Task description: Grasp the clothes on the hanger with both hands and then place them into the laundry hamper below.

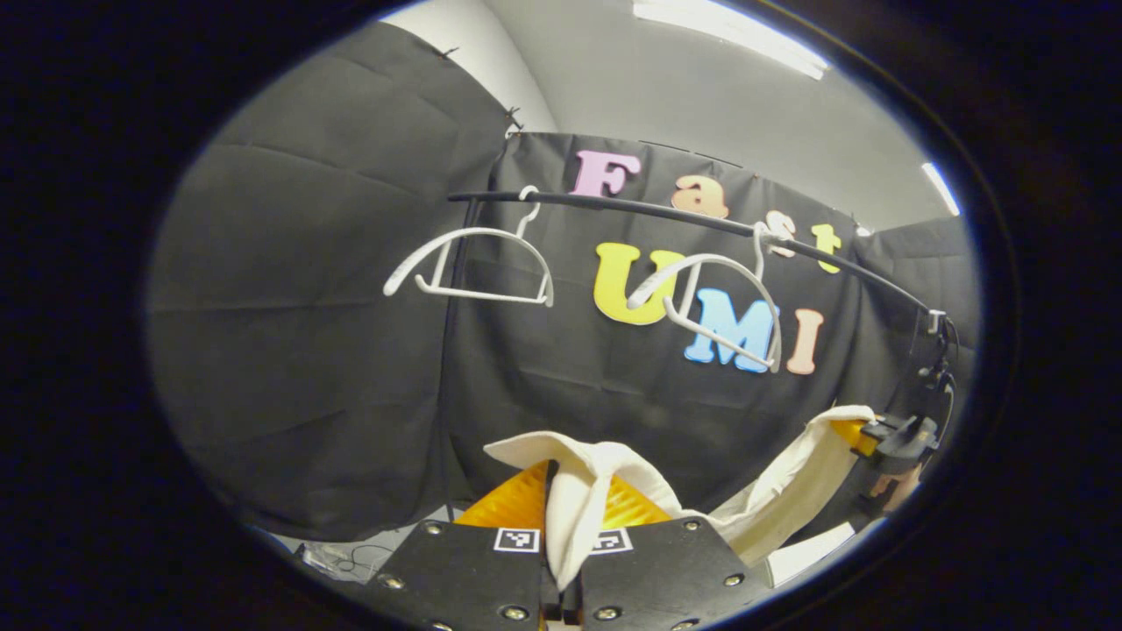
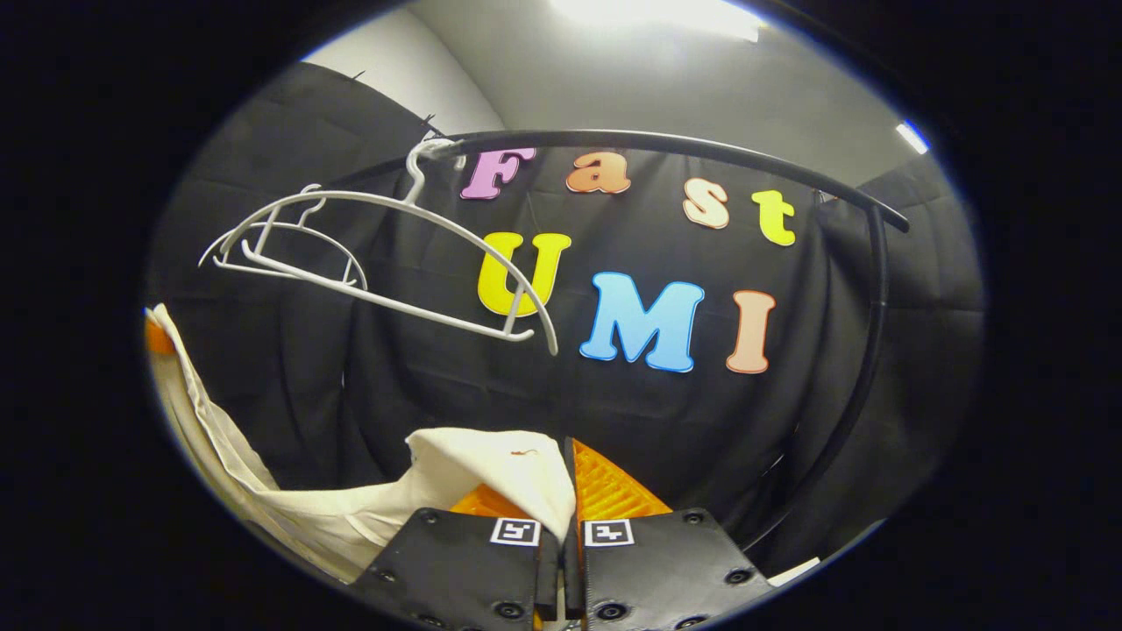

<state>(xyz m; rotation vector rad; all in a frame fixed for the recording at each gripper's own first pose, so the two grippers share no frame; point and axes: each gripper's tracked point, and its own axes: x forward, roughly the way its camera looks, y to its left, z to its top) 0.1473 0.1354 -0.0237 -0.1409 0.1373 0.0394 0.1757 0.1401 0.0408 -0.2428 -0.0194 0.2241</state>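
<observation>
Both claws, left gripper [image 1: 561,526] and right gripper [image 2: 561,517], are clamped on the cream garment [image 1: 583,491], judged light, limp and best held at its edges.

The left gripper view looks slightly upward from low and fairly close, facing the black rail [image 1: 666,215] across the upper frame, with two white hangers [image 1: 473,263] beneath it. The right gripper view tilts up likewise from nearer the rail's [image 2: 666,140] right end. Both share the rail, the hangers [image 2: 377,263], the cream garment [image 1: 789,491] and the ceiling lights [image 1: 727,35].
</observation>
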